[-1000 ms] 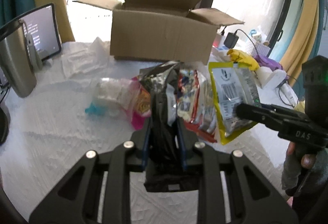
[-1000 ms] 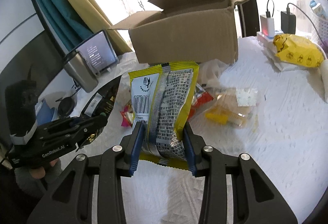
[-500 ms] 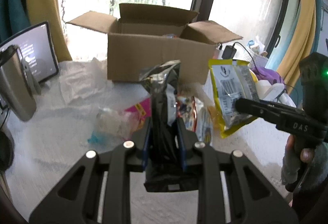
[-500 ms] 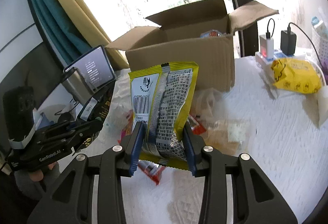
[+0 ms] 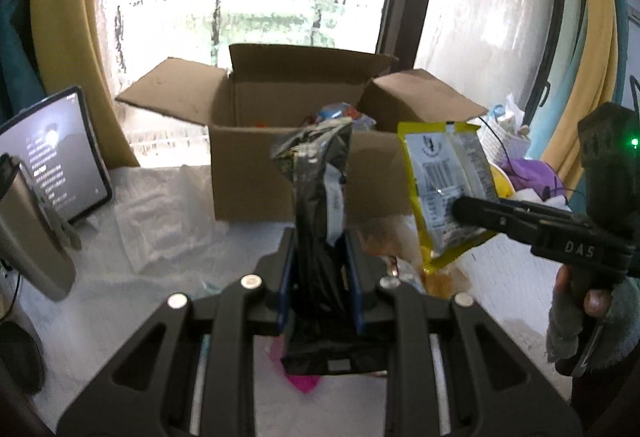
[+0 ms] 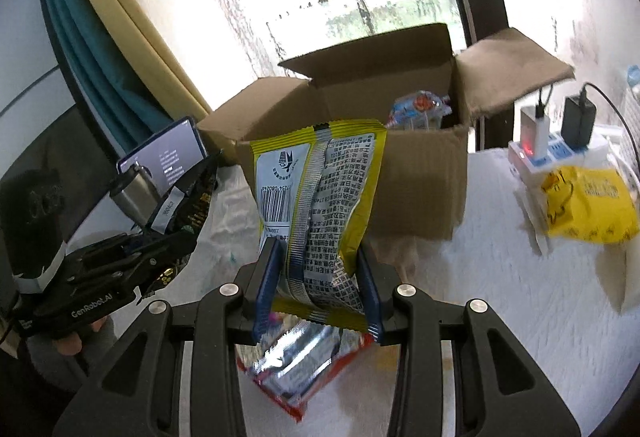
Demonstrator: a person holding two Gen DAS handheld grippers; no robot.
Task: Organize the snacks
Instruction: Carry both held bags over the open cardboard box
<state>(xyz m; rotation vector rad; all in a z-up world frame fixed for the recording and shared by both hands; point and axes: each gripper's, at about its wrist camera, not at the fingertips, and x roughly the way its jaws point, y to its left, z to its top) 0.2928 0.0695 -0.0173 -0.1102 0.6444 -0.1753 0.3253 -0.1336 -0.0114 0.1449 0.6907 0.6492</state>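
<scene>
"DAS" marks the right claw [image 5: 472, 213], "GenRobot.AI" the left claw [image 6: 176, 237].

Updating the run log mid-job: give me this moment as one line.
left tongs: shut on black packet | right tongs: shut on yellow packet | both raised before open box

Most of what lies inside the cardboard box [image 6: 360, 173] is hidden by its front wall; only one packet top [image 6: 420, 109] shows. The black bag [image 5: 320, 197] hides the loose snacks behind it. The tablet [image 5: 52, 161] text is too small to read, and the red packet [image 6: 304, 365] is blurred.
</scene>
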